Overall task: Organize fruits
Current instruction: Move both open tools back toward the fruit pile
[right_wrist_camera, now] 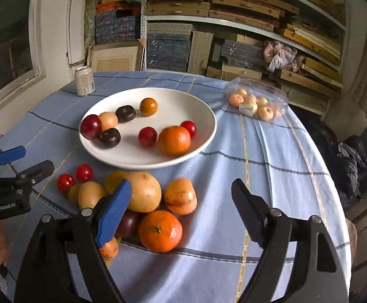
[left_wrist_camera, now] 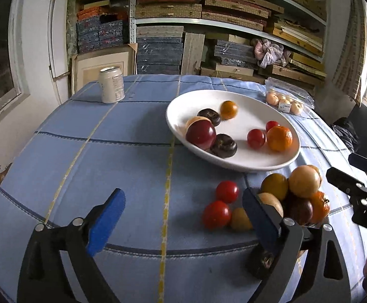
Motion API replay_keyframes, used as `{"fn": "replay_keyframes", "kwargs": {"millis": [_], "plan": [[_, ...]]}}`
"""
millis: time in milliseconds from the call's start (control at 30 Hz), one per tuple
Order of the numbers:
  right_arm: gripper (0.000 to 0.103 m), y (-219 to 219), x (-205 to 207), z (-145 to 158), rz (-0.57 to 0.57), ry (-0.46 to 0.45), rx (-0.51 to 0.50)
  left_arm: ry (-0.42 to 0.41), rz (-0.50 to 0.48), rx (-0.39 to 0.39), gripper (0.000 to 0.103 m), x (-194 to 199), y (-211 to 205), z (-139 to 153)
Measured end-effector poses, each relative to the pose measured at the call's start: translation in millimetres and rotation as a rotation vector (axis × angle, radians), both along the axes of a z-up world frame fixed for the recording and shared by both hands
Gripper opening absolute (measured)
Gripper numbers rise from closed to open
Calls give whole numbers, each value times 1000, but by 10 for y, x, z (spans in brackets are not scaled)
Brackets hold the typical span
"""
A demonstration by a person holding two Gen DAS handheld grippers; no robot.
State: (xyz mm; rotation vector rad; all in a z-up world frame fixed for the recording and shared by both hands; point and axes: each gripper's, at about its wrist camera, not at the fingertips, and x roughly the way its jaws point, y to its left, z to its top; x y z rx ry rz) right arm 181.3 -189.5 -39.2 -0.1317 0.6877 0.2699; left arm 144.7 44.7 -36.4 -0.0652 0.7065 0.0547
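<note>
On the round table under a blue checked tablecloth point(right_wrist_camera: 271, 151), the white plate point(right_wrist_camera: 203, 116) sits toward the far middle and holds eight fruits: one large orange point(right_wrist_camera: 174, 140), one small orange point(right_wrist_camera: 148, 106), one pale peach-coloured fruit point(right_wrist_camera: 108, 120), two dark purple plums point(right_wrist_camera: 109, 138), one dark red plum point(right_wrist_camera: 90, 126) and two small red fruits point(right_wrist_camera: 147, 136). Near the plate's near rim, a loose pile point(right_wrist_camera: 145, 192) lies on the cloth: one big yellow-tan fruit, one orange point(right_wrist_camera: 160, 230) nearest the camera, one peach point(right_wrist_camera: 181, 196), one dark plum point(right_wrist_camera: 129, 223), about three smaller yellowish fruits and two small red ones point(right_wrist_camera: 75, 176) at its left; a further orange-coloured fruit is half hidden behind a blue pad. One clear bag of pale fruits point(right_wrist_camera: 256, 102) lies far right, and one drink can point(right_wrist_camera: 84, 80) stands far left. The right gripper point(right_wrist_camera: 181, 197) hovers over the pile, jaws wide apart and holding nothing. The left gripper point(left_wrist_camera: 183, 209) hangs left of the pile, jaws likewise spread and empty.
</note>
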Motion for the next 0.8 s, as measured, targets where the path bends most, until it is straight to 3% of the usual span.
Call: {"fn": "replay_keyframes", "kwargs": {"millis": [200,800], "plan": [[81,-85,48,-31,-21,20,14,50,-8,-2,95,87,-8,-101],[83,-59,91,-90,-44,28,-30,83,-32,18,95,123,-63,-163]]}}
